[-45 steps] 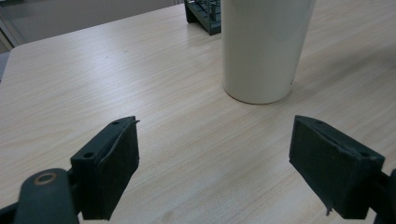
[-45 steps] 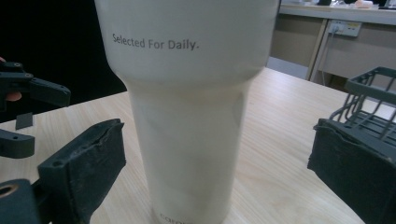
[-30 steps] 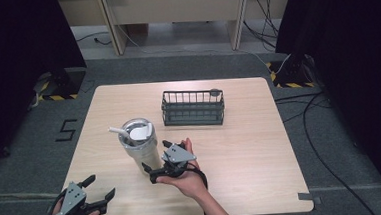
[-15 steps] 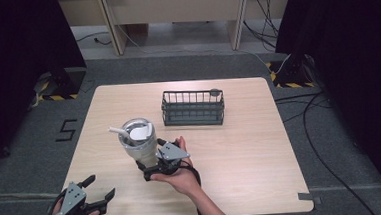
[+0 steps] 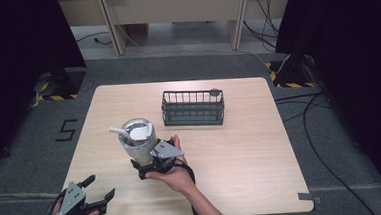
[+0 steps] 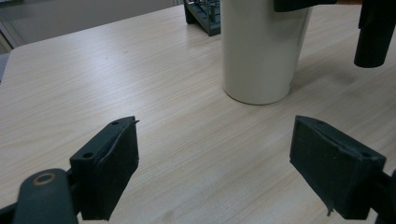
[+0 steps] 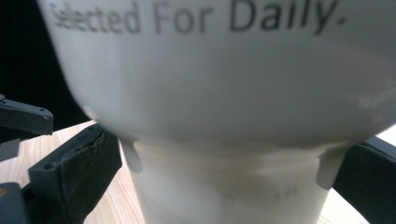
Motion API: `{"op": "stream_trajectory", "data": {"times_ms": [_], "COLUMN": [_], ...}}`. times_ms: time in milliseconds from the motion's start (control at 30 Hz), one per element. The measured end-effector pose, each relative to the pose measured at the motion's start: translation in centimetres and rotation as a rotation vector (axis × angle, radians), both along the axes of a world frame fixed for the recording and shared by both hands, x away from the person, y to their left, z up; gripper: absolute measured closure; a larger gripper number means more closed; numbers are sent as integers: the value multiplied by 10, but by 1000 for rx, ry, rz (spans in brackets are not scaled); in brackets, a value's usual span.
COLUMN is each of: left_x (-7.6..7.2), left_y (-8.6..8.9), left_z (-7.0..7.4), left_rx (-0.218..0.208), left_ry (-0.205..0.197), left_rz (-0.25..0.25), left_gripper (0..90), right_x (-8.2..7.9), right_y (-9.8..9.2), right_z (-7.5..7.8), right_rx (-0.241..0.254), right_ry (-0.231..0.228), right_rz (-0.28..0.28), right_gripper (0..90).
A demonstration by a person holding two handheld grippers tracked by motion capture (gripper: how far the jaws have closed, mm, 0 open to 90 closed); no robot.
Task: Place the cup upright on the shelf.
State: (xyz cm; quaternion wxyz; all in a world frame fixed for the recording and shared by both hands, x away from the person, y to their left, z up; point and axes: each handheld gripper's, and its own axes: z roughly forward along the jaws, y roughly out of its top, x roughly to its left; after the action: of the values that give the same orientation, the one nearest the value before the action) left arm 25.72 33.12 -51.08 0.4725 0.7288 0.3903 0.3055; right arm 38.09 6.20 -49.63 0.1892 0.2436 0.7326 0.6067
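White plastic cup (image 5: pixel 137 143) stands upright on the wooden bench (image 5: pixel 241 149), left of centre, nearer you than the dark wire basket (image 5: pixel 193 108). Your right gripper (image 5: pixel 149 165) sits low against its near side, one jaw on each flank of the narrow lower body. In the right gripper view the pads flank the stem just under the step where the cup (image 7: pixel 224 93) widens; they look at or nearly at the wall, but you have been spreading them over the last moment, so read this as released, not clenched. Going in low makes sense: the base is slimmer than the top and fits the jaws.

Your left gripper (image 5: pixel 86 201) rests at the near left corner of the bench, well apart from the cup, jaws wide with bare wood between them. It looks parked, out of the working hand's way.

Cup notes: tall tumbler, cream-white, tapering to a small foot. Grey print on the upper wall reads "Selected For Daily." A lid with a white flap covers the mouth, and a white straw (image 5: pixel 118 131) leans out to the left. In the left gripper view the cup (image 6: pixel 261 51) has a smooth, matte wall.
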Motion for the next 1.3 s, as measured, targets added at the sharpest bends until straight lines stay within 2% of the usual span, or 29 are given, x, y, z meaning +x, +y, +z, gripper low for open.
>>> {"op": "stream_trajectory", "data": {"times_ms": [167, 300, 367, 400, 533, 967, 1300], "left_x": [0, 1, 1, 0, 0, 0, 0], "left_y": [0, 0, 0, 0, 0, 0, 0], "left_z": [-1, -1, -1, -1, -1, -1, -1], "left_rx": [1, -2, -1, 2, 0, -5, -7], "left_ry": [4, 4, 5, 5, 5, 6, 5], "left_rz": [-2, -5, -7, -8, -8, -9, -10], "left_gripper": [150, 151, 151, 151, 152, 153, 153], "right_x": [2, 3, 2, 3, 2, 1, 2], "right_y": [2, 0, 1, 1, 1, 2, -5], "right_z": [-2, -4, -4, -4, -4, 0, 4], "right_rx": [15, 27, 33, 26, 27, 16, 22], "right_ry": [-19, -34, -17, -31, -37, -23, -9], "right_rz": [-15, -3, -7, -5, -13, -30, -54], "right_gripper": [83, 88, 89, 90, 93, 94, 95]}}
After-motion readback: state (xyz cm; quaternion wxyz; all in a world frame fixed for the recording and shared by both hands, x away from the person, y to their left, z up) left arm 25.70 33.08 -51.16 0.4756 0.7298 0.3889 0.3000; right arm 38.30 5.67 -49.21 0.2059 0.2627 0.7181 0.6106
